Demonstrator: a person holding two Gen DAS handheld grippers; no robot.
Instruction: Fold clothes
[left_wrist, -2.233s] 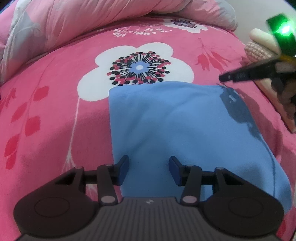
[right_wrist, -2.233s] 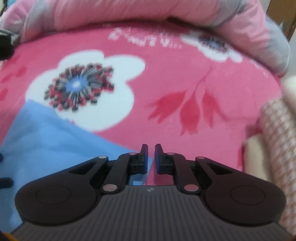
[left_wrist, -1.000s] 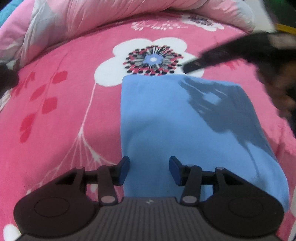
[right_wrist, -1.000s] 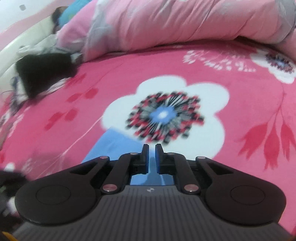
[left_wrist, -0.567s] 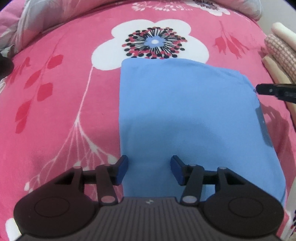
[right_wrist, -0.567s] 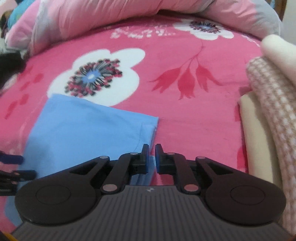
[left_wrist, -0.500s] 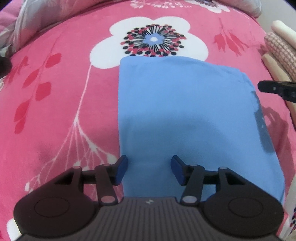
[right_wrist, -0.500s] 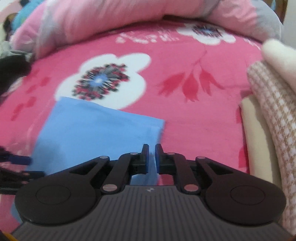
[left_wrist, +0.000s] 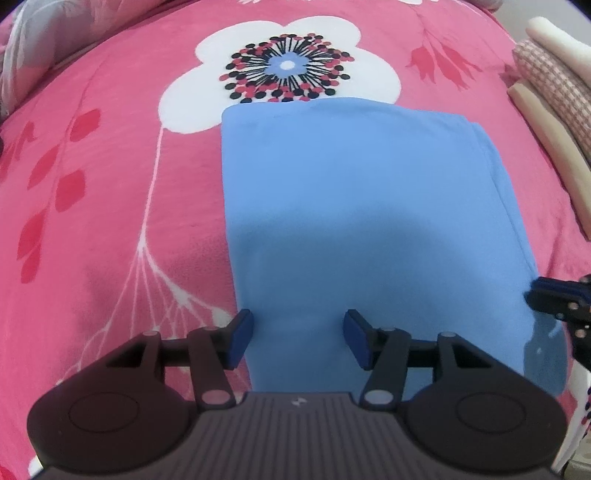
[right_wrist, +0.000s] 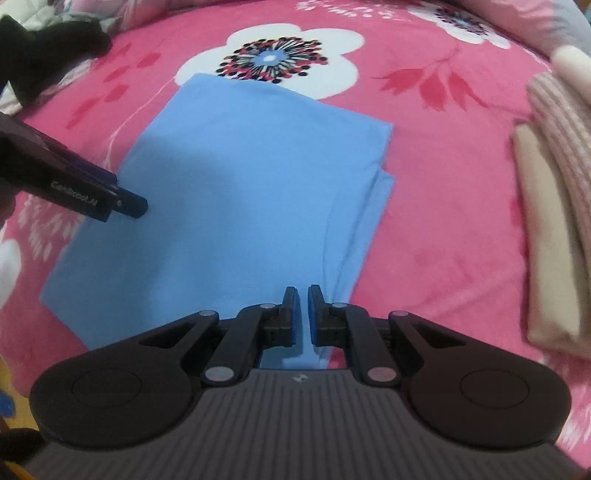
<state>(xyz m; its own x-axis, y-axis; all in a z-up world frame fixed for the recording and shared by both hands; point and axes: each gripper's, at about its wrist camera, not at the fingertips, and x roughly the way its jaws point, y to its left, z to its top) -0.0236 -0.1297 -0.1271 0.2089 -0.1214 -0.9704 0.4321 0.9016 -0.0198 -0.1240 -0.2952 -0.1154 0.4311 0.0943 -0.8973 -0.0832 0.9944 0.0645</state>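
1. A blue cloth (left_wrist: 362, 206) lies flat on a pink blanket (left_wrist: 103, 192), folded into a rough rectangle with its far edge touching the big white flower (left_wrist: 280, 70) printed on the blanket.
2. The left gripper (left_wrist: 297, 334) hovers low over the cloth's near left part, its fingers spread wide with nothing between them; the left finger (left_wrist: 238, 338) sits right at the cloth's left edge and the right one is over the blue.
3. In the right wrist view the same gripper (right_wrist: 129, 203) shows from the side as a dark bar reaching in over the cloth's left margin (whether it touches the fabric I cannot tell).
4. The right gripper (right_wrist: 302, 314) has its fingers nearly together, with only a thin slit between them, and nothing visibly pinched; it sits over the cloth's near right part, close to the right edge.
5. Along that right edge (right_wrist: 373, 192) the layers do not line up: a lower layer peeks out beside the top one.
6. In the left wrist view the right gripper's tip (left_wrist: 554, 295) appears just beside the cloth's right edge, near the lower corner.
7. To the right, apart from the cloth, is a pile of folded items (right_wrist: 554, 206): a beige piece and a pink checked one.
8. A black thing (right_wrist: 48, 48) lies at the far left, blurred.
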